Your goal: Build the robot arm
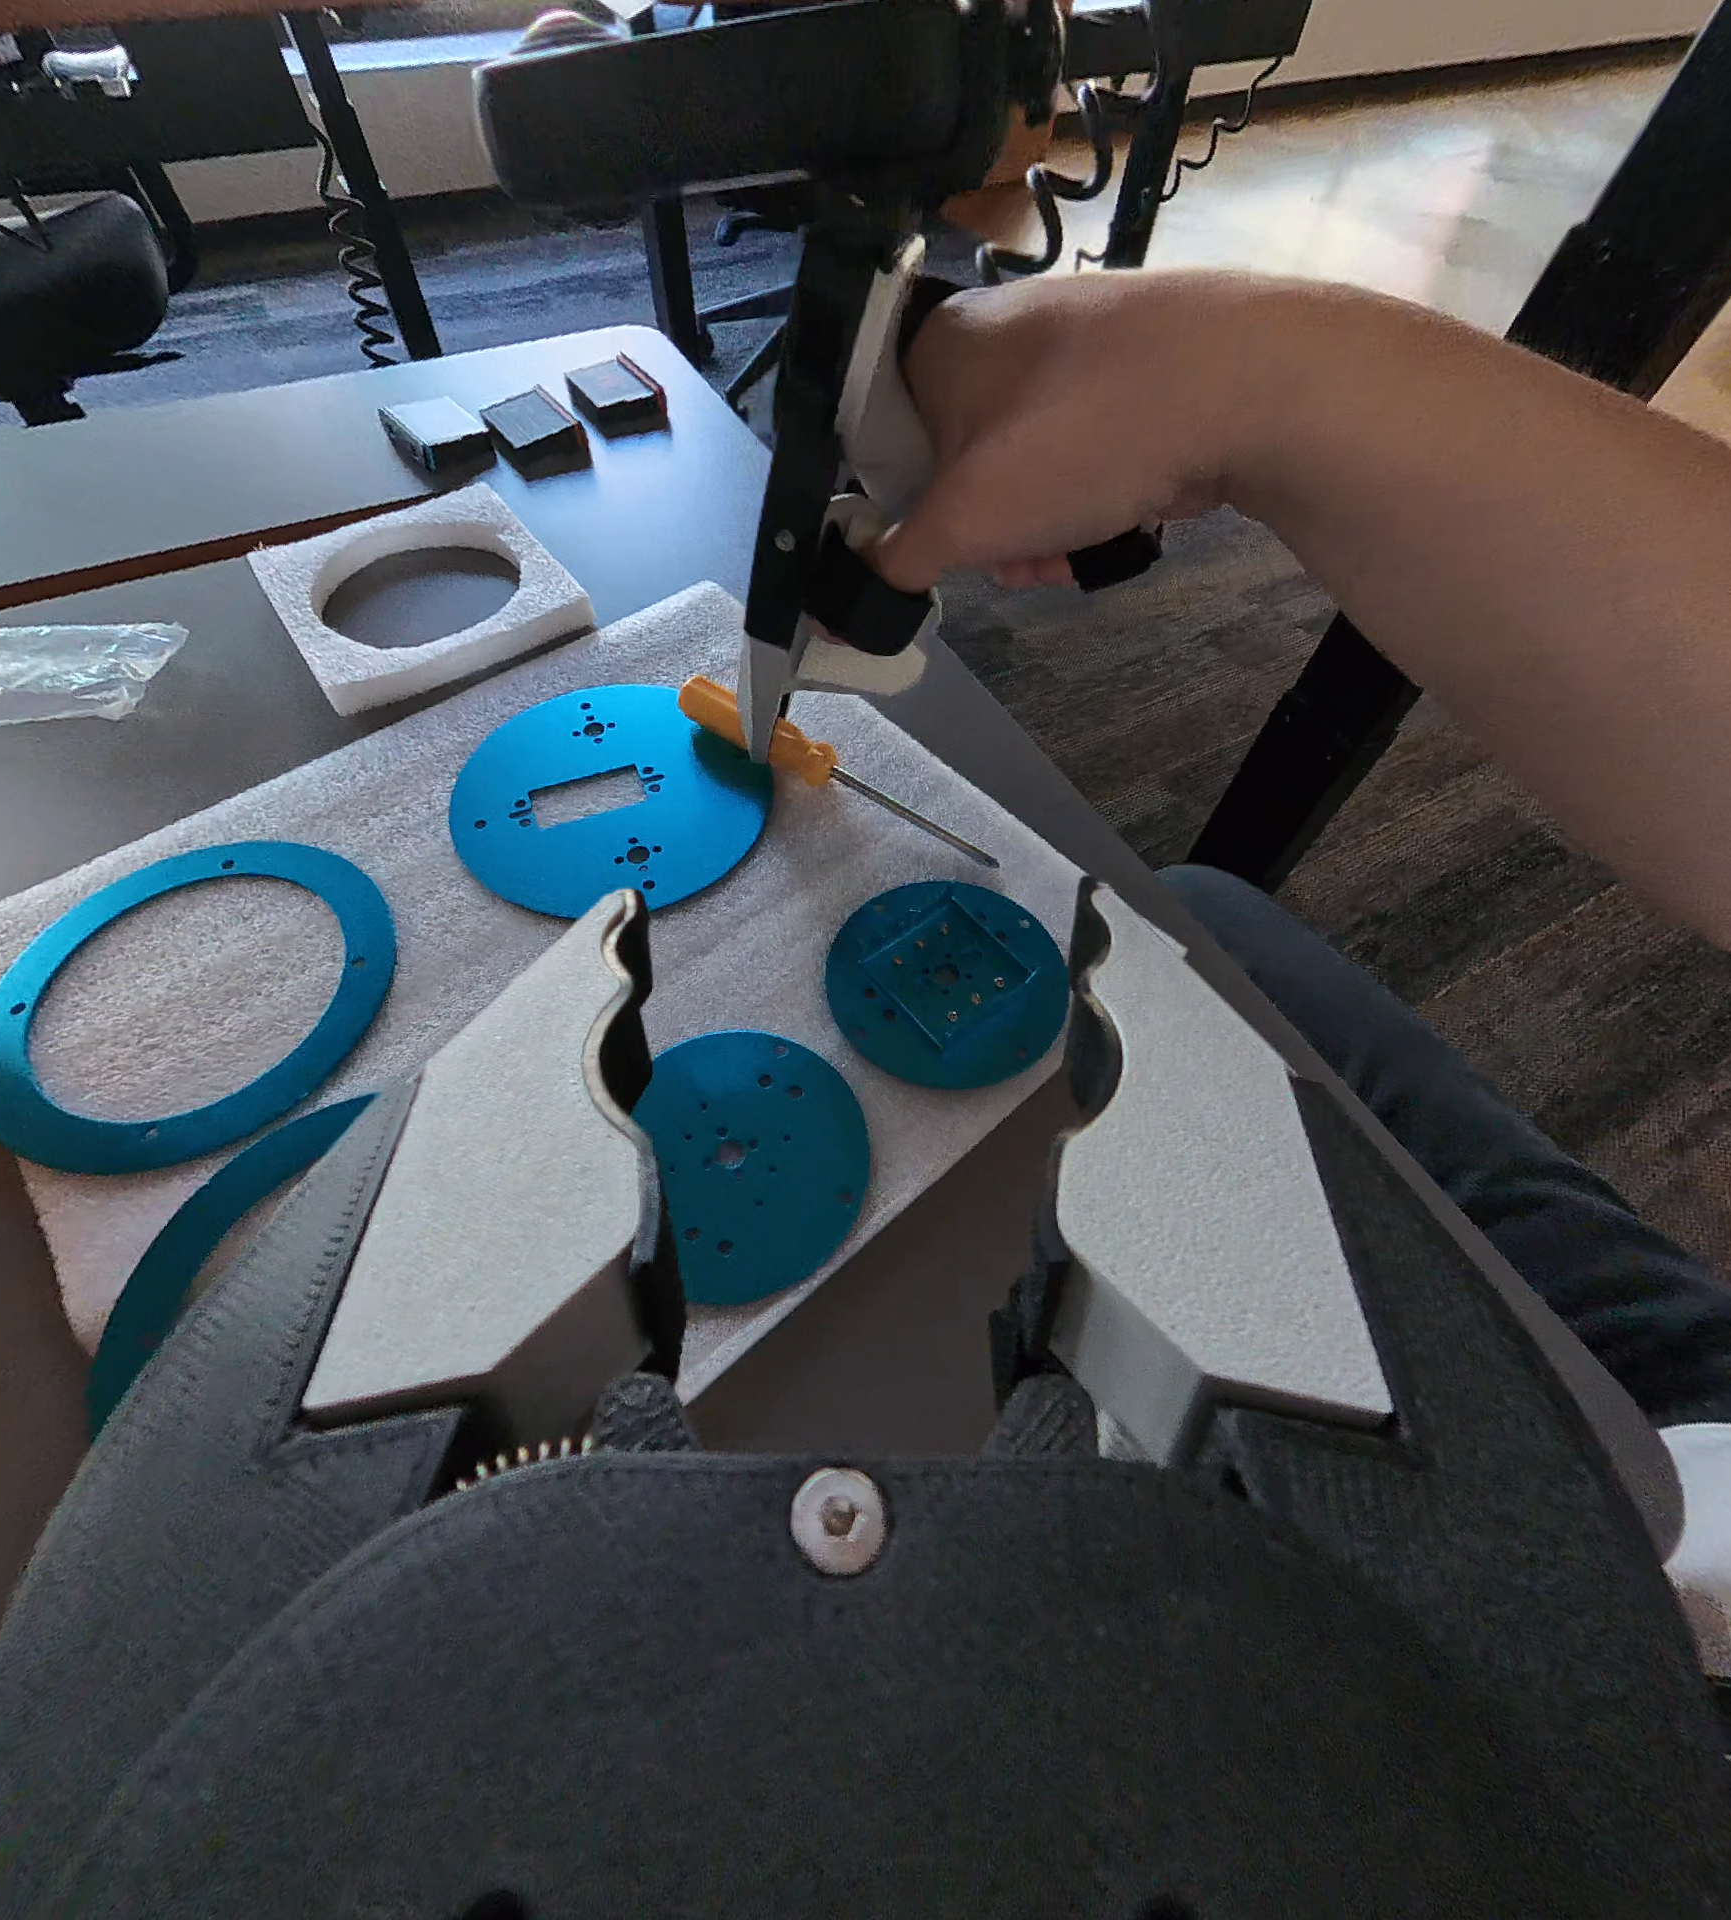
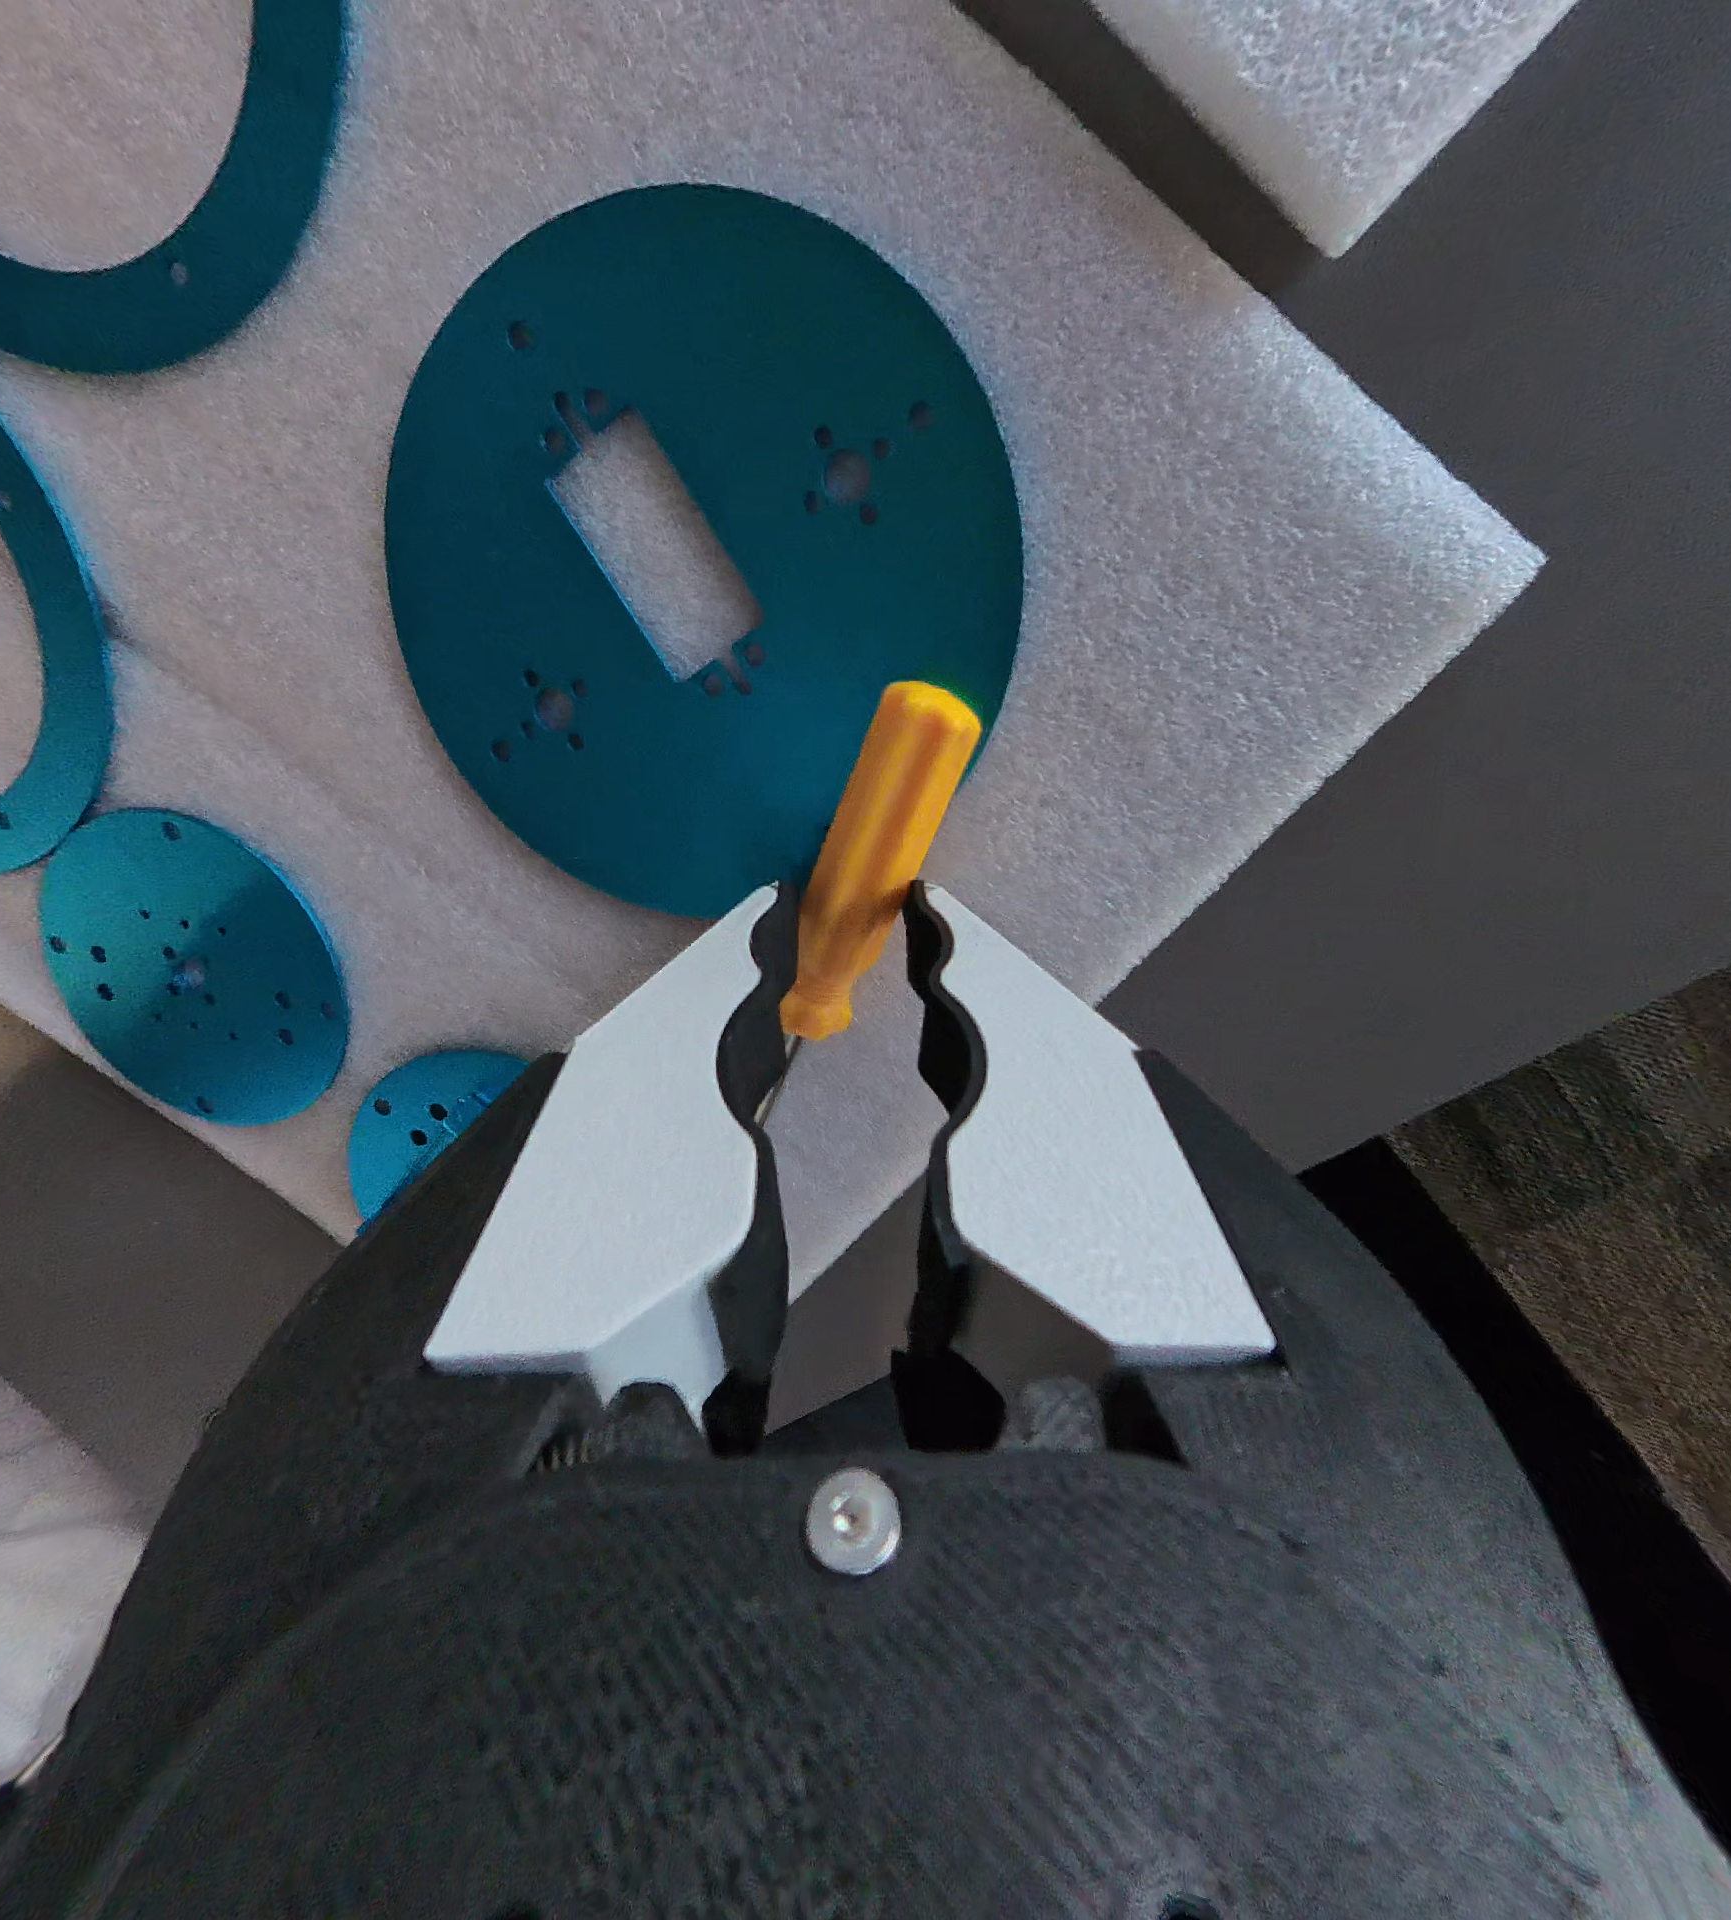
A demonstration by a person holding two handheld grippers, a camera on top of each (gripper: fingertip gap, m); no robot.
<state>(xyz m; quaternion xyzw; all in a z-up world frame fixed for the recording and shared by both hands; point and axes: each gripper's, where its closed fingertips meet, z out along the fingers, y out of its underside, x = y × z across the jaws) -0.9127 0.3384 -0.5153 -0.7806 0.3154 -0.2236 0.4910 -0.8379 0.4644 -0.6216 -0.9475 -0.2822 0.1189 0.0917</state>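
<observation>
An orange-handled screwdriver (image 2: 882, 831) lies on a white foam sheet (image 2: 1204, 499), its handle end over the edge of a blue disc with a rectangular cutout (image 2: 705, 551). My right gripper (image 2: 845, 894) points down at it with both pads against the sides of the handle. It also shows in the left wrist view (image 1: 762, 753), held by a person's hand (image 1: 1027, 436). My left gripper (image 1: 859, 904) is wide open and empty, hovering above a small drilled blue disc (image 1: 767, 1174) and a blue hub disc with a square recess (image 1: 944, 982).
A blue ring (image 1: 165, 1138) and part of a second ring (image 1: 206, 1226) lie at the left of the foam. A white foam frame with a round hole (image 1: 539, 613), a clear plastic bag (image 1: 30, 665) and three small boxes (image 1: 528, 426) sit farther back on the dark table (image 1: 165, 468). The table edge runs along the right. About 20 cm separates my left fingertips from my right.
</observation>
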